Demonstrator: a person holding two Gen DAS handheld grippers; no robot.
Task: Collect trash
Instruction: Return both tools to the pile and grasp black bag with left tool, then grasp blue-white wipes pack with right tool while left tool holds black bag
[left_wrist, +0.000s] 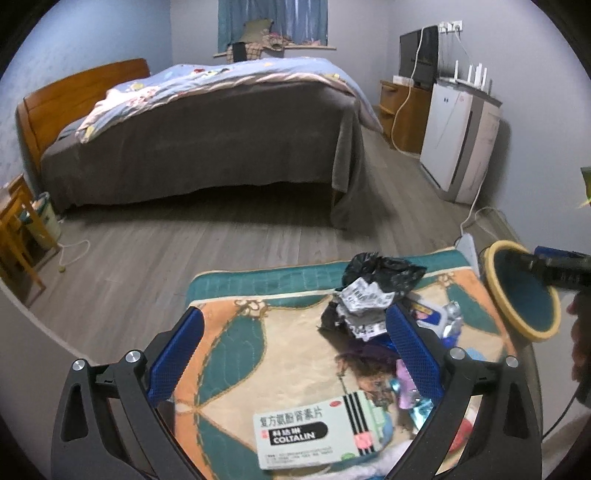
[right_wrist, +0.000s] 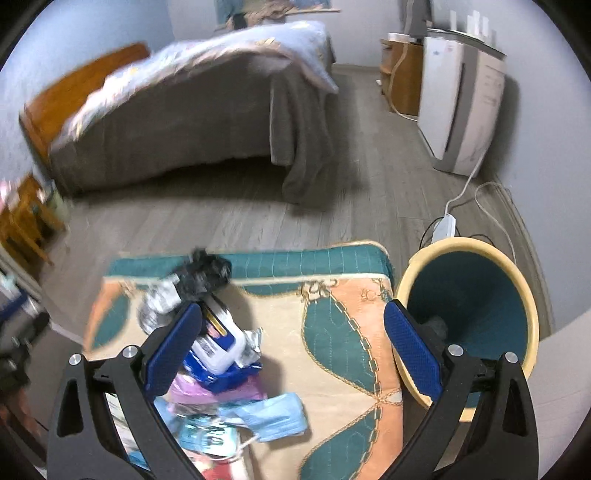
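Note:
Trash lies on a low surface covered by a teal, orange and cream cloth. The pile holds a Coltalin medicine box, a black plastic bag, crumpled printed paper, a white and blue carton, a purple wrapper and a blue face mask. My left gripper hangs open above the cloth, with the box between its arms. My right gripper is open too; its left finger is over the pile and its right finger overlaps the near rim of a yellow-rimmed teal bin.
The bin stands at the right end of the cloth. A white power strip with cables lies on the wood floor behind it. A bed fills the far side, an air purifier stands by the right wall, and a wooden stool is on the left.

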